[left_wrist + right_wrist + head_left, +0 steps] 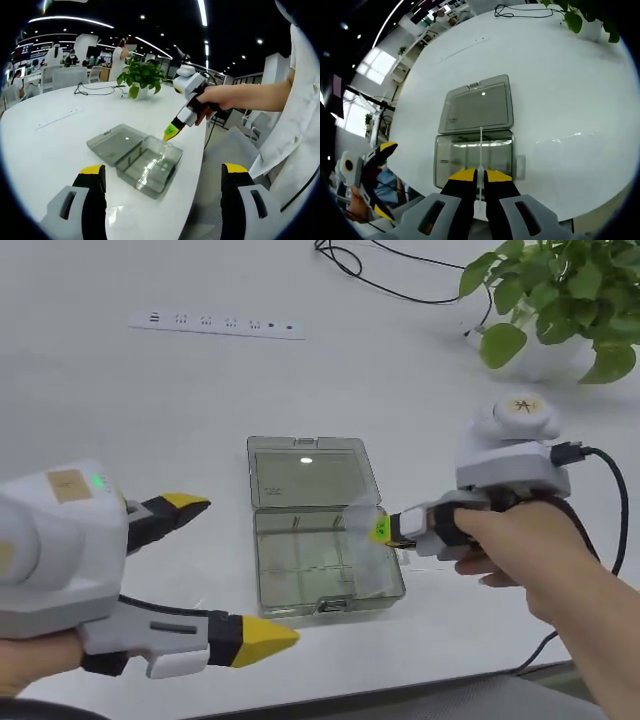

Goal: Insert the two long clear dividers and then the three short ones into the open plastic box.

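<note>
Near the front edge of the white table (420,390): one open plastic box (330,608), smoky-clear, its lid (310,475) laid flat toward the far edge. Right gripper (380,530): jaws clenched on a clear divider (480,155), held edge-on over the box's base. Left gripper (245,570): jaws spread wide, empty, off the box's left side and apart from it. Bare surface lies left of the box and beyond the lid. Power strip (215,323) and plant (560,290) stand well apart, toward the far edge.

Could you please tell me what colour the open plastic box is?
The plastic box is a translucent smoky grey-green, clearest in the head view.
</note>
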{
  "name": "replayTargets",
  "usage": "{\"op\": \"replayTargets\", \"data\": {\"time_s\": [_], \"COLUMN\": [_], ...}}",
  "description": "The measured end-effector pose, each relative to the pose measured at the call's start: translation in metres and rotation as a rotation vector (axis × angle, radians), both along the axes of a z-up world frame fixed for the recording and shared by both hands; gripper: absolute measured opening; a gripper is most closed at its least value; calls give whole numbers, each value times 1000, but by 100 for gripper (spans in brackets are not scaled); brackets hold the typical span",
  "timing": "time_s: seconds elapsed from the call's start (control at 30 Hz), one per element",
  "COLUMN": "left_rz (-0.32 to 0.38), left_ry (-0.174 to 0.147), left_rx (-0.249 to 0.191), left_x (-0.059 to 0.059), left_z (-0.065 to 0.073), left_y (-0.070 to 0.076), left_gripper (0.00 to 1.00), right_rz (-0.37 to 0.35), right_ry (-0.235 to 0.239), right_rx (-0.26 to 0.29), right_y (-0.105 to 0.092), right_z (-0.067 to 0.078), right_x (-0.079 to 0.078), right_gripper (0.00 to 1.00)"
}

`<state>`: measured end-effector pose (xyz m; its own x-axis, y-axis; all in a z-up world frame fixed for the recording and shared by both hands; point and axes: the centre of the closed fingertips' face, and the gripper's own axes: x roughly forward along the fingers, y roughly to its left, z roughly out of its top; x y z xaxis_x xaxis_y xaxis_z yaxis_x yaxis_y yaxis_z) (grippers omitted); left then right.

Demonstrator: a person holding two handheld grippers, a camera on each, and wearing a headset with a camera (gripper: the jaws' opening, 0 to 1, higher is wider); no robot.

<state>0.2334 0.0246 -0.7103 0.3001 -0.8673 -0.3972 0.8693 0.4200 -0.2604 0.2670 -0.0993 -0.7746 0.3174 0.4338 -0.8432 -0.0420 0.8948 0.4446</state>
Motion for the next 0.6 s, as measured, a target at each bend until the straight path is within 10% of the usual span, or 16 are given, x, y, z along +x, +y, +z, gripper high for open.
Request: {"op": "replayTargets", "data": {"time_s": [0.6], "left_rz": [6], "left_ry": [11], "left_rx": [-10], "left_x": [0], "left_z": [0], "left_y": [-2], "left_gripper": [97], "right_rz": [5], "right_ry": [9], "right_rx": [-15], "right_y": [0], "right_z": [-11], "right_x": [2], "right_gripper": [7]}}
